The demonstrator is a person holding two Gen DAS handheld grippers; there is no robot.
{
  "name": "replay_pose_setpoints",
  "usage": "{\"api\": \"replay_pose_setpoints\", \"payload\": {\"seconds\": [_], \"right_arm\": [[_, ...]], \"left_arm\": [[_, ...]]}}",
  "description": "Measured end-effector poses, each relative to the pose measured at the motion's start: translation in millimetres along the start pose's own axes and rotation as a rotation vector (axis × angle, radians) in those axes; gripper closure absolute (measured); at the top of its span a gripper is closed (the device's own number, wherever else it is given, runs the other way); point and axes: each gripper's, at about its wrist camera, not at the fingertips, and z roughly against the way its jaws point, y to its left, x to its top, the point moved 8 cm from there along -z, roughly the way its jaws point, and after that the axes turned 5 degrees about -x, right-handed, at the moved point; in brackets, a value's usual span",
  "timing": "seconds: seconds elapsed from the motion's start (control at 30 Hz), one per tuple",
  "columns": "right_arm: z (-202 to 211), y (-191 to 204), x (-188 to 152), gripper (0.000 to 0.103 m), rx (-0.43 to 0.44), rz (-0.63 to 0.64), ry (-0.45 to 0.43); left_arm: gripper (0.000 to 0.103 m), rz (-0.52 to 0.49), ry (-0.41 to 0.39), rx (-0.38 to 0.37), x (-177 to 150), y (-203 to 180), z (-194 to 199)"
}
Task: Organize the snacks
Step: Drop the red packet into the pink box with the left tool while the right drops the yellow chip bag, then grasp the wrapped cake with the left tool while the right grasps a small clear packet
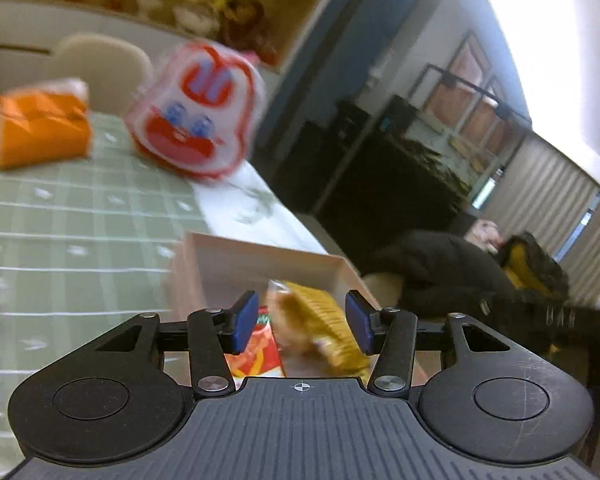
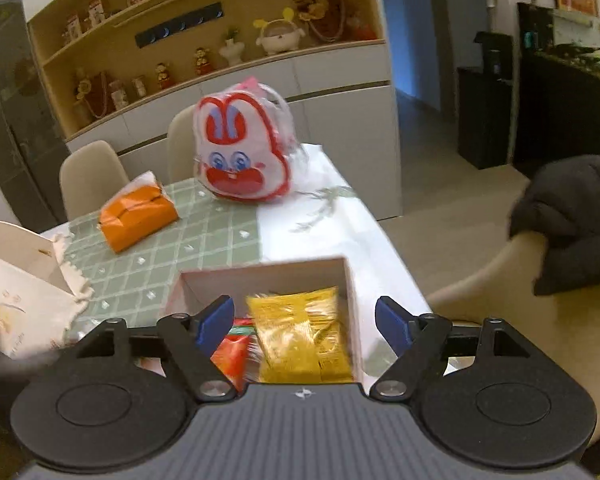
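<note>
A pale cardboard box stands open at the near right corner of the table. Inside lie a yellow snack packet and, to its left, a red-orange packet. My left gripper hovers over the box, open, with the packets seen below between its blue pads and no pad pressing on them. Above the same box, my right gripper is open wider and holds nothing. Further back on the table stand a white and red rabbit-face bag and an orange pack.
A green checked cloth covers the table. A white paper bag stands at the left. To the right, past the table edge, is a chair with a dark garment. Two pale chairs and shelves stand behind.
</note>
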Motion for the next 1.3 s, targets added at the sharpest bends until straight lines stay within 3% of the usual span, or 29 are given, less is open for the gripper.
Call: {"api": "replay_pose_setpoints", "payload": {"seconds": [0.27,0.4,0.6,0.8,1.0,1.13,1.23,1.3], "right_arm": [[43.8,0.0,-95.1,0.018,0.036,0.012,-0.013],[48.5,29.8,-142.8,0.018,0.061,0.054,-0.030],[53.3,72.7,-178.3,0.018,0.162,0.027,-0.079],[56.7,78.8,-185.7,0.018,0.099,0.099,-0.101],[52.7,73.5,-188.2,0.018,0.089,0.082,-0.075],[52.0,78.2,-188.2,0.018,0.068,0.111,-0.074],[50.8,93.0,-184.3,0.018,0.077,0.161,-0.045],[50.8,106.6,-174.5,0.018,0.077,0.192,-0.035]], "left_arm": [[0.050,-0.088,-0.041,0.174,-58.4,37.6,111.9],[0.050,-0.026,-0.094,0.389,-74.4,86.0,169.6],[0.050,0.043,-0.141,0.501,-85.1,116.3,223.3],[0.050,0.113,-0.164,0.463,-98.1,125.0,226.1],[0.050,0.140,-0.169,0.430,-80.6,126.4,211.7],[0.050,0.263,-0.213,0.435,-69.1,148.1,207.5],[0.050,0.338,-0.244,0.360,-57.0,157.7,200.9],[0.050,0.300,-0.256,0.339,-43.1,158.6,196.1]]}}
